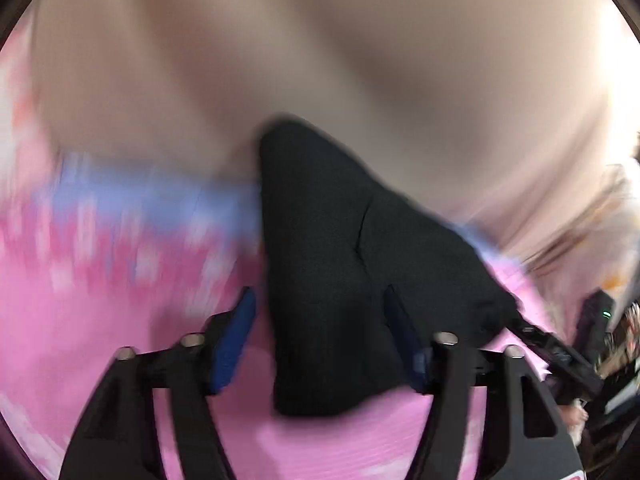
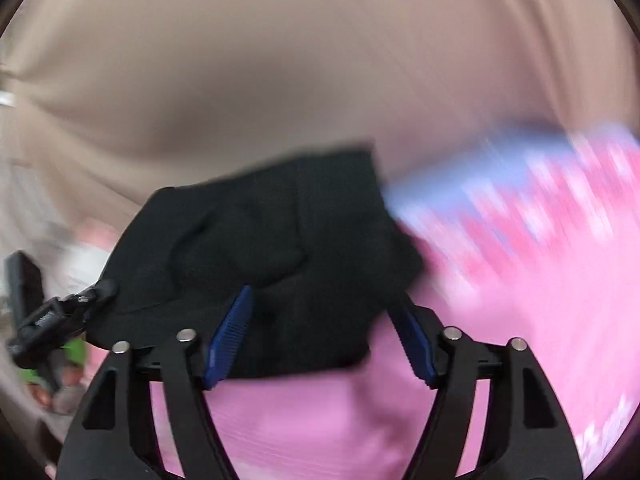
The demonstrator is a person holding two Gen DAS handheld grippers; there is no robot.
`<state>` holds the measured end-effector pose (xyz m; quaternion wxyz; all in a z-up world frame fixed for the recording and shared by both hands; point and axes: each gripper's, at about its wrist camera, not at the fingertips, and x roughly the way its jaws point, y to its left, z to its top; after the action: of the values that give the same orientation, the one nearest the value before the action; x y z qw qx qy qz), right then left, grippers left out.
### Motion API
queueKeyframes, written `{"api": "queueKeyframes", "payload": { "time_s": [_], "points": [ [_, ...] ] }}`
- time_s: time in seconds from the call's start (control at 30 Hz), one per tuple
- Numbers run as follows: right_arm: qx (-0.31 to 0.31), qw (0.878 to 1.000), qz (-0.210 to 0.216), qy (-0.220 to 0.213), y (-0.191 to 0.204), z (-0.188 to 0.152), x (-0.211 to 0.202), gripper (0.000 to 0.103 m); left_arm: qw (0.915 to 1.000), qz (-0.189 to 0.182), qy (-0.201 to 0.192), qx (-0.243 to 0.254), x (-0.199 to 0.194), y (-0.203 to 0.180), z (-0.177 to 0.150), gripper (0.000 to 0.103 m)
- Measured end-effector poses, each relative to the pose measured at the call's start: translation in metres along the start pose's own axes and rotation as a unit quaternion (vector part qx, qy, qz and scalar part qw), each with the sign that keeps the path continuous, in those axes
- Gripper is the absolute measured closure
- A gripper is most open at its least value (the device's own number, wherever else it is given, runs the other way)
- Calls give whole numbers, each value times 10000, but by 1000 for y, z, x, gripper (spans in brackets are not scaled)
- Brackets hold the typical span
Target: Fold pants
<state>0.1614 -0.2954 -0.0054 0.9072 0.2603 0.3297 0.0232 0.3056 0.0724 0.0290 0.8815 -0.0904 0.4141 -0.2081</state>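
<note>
Left wrist view shows the left tongs (image 1: pixel 320 336) spread wide around a hanging fold of the black pants (image 1: pixel 340 260), apparently not biting it. The right tongs (image 2: pixel 324 332) are spread too, pants between the blue pads (image 2: pixel 228 340). Everything hangs over a pink sheet (image 1: pixel 100 340), blurred, perhaps a bed. Better to close both squarely on matching edges, keeping the cloth taut and level.

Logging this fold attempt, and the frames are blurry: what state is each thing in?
Black pants: bunched, lying on the pink cover between both grippers' fingers.
Left gripper: open, straddling the pants.
Right gripper: open, straddling the pants.
Pink cover: spread underneath, motion-blurred.
</note>
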Motion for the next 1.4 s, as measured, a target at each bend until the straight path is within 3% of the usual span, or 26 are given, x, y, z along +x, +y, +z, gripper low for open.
{"api": "queueKeyframes", "payload": {
  "time_s": [0.07, 0.17, 0.3, 0.37, 0.43, 0.53, 0.57, 0.6, 0.73, 0.97, 1.07, 1.2, 1.23, 1.3, 1.4],
  "points": [
    [178, 9998, -12, 86, -18, -15, -3, 42, 9985, -36, 385, -395, 20, 34, -26, 55],
    [268, 9996, 111, 69, -21, -12, -12, 37, 9980, -31, 408, -485, 16, 44, -38, 55],
    [643, 9953, 676, 247, -15, 3, 6, 32, 9976, -57, 500, -482, 26, 31, -29, 42],
    [654, 9948, 699, 334, -11, 3, 19, 30, 9975, 45, 531, -469, 37, 29, -24, 41],
    [725, 9935, 731, 485, -9, 4, 34, 21, 9968, 112, 617, -490, 50, 29, -19, 36],
    [932, 9904, 769, 666, -11, 2, 56, 21, 9964, 183, 673, -487, 58, 26, -16, 31],
    [942, 9901, 785, 686, -10, 1, 62, 24, 9963, 207, 685, -480, 61, 25, -15, 31],
    [878, 9905, 780, 710, -4, 1, 66, 40, 9963, 248, 686, -454, 64, 25, -15, 31],
    [606, 9942, 683, 570, 12, 3, 68, 66, 9957, 305, 747, -458, 70, 25, -13, 35],
    [316, 9964, 744, 262, 30, 3, 48, 73, 9951, 424, 789, -419, 68, 26, -12, 39],
    [354, 9975, 447, 423, 20, -6, 63, 72, 9950, 471, 788, -383, 68, 25, -13, 39],
    [504, 9956, 612, 494, 17, -5, 65, 72, 9951, 538, 774, -300, 69, 23, -12, 39],
    [440, 9962, 595, 461, 19, -6, 63, 73, 9951, 542, 768, -289, 68, 23, -12, 40],
    [346, 9965, 669, 360, 27, -5, 57, 77, 9952, 599, 736, -257, 64, 22, -11, 61],
    [271, 9948, 961, 179, 38, 2, 31, 79, 9959, 478, 654, -394, 44, 28, -5, 82]
  ]
}}
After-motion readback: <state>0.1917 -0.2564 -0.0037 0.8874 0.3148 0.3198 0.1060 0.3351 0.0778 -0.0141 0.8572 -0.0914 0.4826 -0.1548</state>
